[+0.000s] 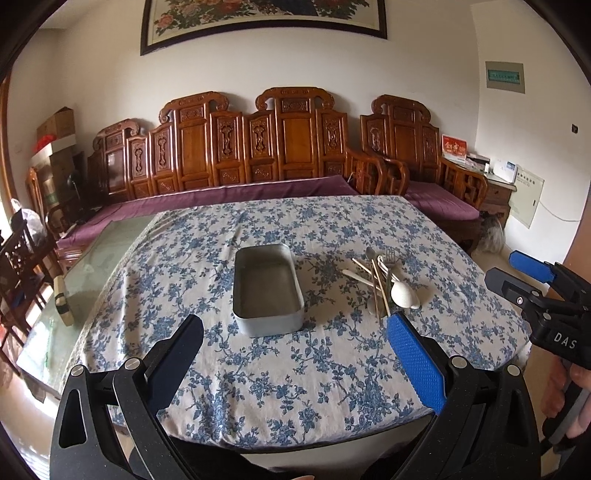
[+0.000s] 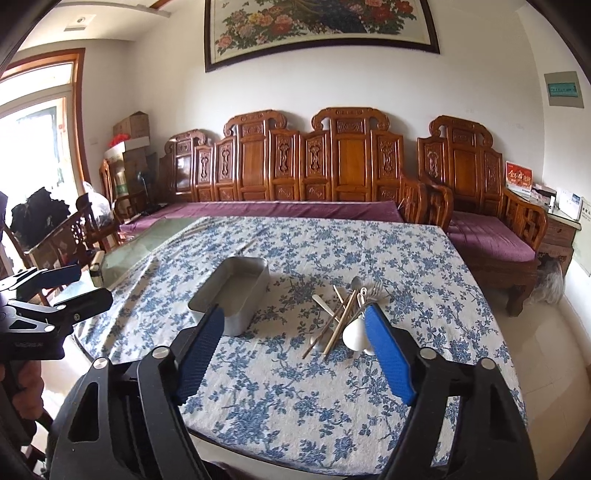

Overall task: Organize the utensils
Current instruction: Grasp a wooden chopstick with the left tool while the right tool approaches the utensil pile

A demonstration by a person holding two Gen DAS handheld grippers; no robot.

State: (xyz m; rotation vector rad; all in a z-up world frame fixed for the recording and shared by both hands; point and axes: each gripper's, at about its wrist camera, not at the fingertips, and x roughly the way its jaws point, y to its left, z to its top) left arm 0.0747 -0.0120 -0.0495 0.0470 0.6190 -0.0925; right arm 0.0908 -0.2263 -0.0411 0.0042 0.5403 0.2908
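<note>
Because nothing is picked yet, the jaws of both the left gripper [image 1: 295, 354] and right gripper [image 2: 295, 354] stand apart and empty above the bench [image 1: 280, 391]. Beyond them the utensils [image 2: 347, 317] lie heaped, seemingly chopsticks, spoons and forks, beside the empty metal tray [image 1: 267, 290] meant to receive them.

White walls all round. Long carved wooden bench [image 2: 314, 162] against the far wall, purple cushion along its seat; matching armchair [image 2: 480, 192] to its right. Large framed flower painting [image 2: 321, 26] hung above. Stacked cardboard boxes [image 1: 55, 140] in the left corner. Bright window with wooden frame [image 2: 40, 122] at left, daylight pouring in. Small wooden side cabinet [image 2: 559, 229] at right, papers and a red card on top. Table under a blue-flowered cloth [image 2: 332, 387]; bare glass top [image 1: 107, 254] showing at its left. Pale floor.
</note>
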